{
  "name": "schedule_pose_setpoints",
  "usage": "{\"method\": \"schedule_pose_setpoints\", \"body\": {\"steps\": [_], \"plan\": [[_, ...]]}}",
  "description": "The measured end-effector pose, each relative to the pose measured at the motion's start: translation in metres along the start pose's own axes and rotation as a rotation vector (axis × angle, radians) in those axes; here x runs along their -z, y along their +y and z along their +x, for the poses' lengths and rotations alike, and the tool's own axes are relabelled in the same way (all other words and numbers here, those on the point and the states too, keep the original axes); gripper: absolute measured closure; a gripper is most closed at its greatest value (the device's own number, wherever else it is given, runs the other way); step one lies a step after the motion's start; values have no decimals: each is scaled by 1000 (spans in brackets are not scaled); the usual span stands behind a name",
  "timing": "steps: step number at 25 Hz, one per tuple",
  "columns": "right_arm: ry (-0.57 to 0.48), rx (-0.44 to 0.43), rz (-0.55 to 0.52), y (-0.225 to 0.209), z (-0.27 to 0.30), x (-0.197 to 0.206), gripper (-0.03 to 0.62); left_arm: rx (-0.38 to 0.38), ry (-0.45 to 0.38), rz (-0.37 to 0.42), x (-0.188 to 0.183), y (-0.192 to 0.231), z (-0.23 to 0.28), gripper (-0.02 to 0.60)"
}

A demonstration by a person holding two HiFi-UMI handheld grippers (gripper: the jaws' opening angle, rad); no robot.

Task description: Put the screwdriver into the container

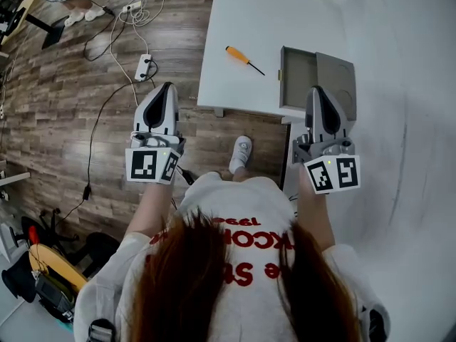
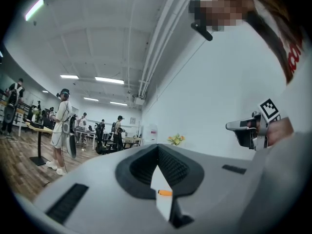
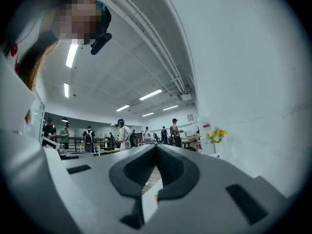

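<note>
A screwdriver point(image 1: 237, 55) with an orange handle and a dark shaft lies on the white table point(image 1: 399, 120), near its left edge. To its right sits a grey open container point(image 1: 317, 80) at the table's front edge. My left gripper point(image 1: 168, 86) hangs over the wooden floor, left of the table, shut and empty. My right gripper point(image 1: 318, 90) is held at the table's near edge, just in front of the container, also shut and empty. Both grippers point upward. In the left gripper view the orange handle point(image 2: 165, 192) shows as a speck through the slit under the closed jaws.
A power strip point(image 1: 144, 66) and cables lie on the wood floor left of the table. The person's shoe point(image 1: 242, 152) shows below the table edge. Gear is piled at the lower left point(image 1: 43, 276). Several people stand far off point(image 2: 61, 130) in the room.
</note>
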State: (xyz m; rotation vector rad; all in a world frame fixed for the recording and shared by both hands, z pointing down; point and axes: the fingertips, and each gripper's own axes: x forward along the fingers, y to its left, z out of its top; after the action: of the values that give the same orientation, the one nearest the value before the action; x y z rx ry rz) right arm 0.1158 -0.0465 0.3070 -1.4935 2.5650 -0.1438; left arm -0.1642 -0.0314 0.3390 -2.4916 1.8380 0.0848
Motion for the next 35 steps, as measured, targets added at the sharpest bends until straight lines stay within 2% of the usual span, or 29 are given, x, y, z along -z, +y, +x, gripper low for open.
{"method": "schedule_pose_setpoints", "body": {"steps": [11, 18, 25, 35], "plan": [[8, -75, 17, -62, 48, -12, 589, -80, -7, 15, -4, -10, 66, 577], [-1, -108, 42, -74, 72, -17, 589, -94, 8, 31, -5, -13, 91, 577], [9, -111, 51, -75, 103, -10, 589, -57, 14, 35, 0, 1, 122, 577], [-18, -63, 13, -81, 161, -20, 589, 77, -1, 31, 8, 16, 186, 577]]}}
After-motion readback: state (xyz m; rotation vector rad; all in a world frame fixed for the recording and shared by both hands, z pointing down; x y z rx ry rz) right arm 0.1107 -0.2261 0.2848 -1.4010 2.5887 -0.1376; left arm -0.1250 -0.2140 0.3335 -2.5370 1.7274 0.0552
